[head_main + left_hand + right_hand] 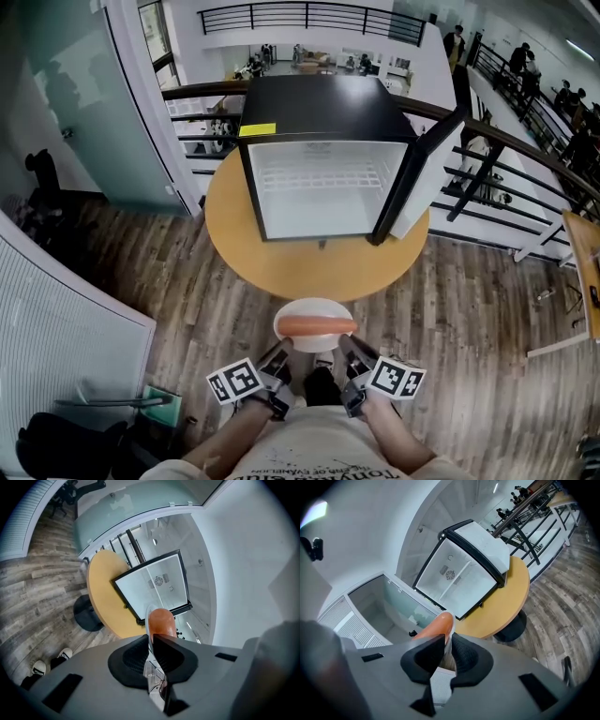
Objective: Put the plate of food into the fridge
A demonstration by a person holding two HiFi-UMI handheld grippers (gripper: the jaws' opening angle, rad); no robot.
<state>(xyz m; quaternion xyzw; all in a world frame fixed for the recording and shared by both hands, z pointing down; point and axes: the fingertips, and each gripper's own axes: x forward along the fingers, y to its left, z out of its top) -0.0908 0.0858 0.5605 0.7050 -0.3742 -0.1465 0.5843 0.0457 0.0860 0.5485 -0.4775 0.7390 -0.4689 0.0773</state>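
Note:
A white plate [298, 320] with a long orange-red sausage [316, 326] on it hangs in the air just short of the round wooden table [281, 270]. My left gripper [281, 354] is shut on the plate's near left rim and my right gripper [345, 350] on its near right rim. In the left gripper view the plate edge [148, 616] runs between the pads of the left gripper [151, 641], with the sausage [162, 620] beyond. The right gripper [446, 641] likewise pinches the rim [451, 631] beside the sausage [435, 625]. The black fridge [328, 178] stands on the table, its inside white and bare.
The fridge door [424, 169] is swung open to the right. A black railing [506, 159] runs behind the table, a glass wall [84, 94] stands to the left, and a white slatted panel [56, 319] is near left. A wooden table edge [586, 262] shows at far right.

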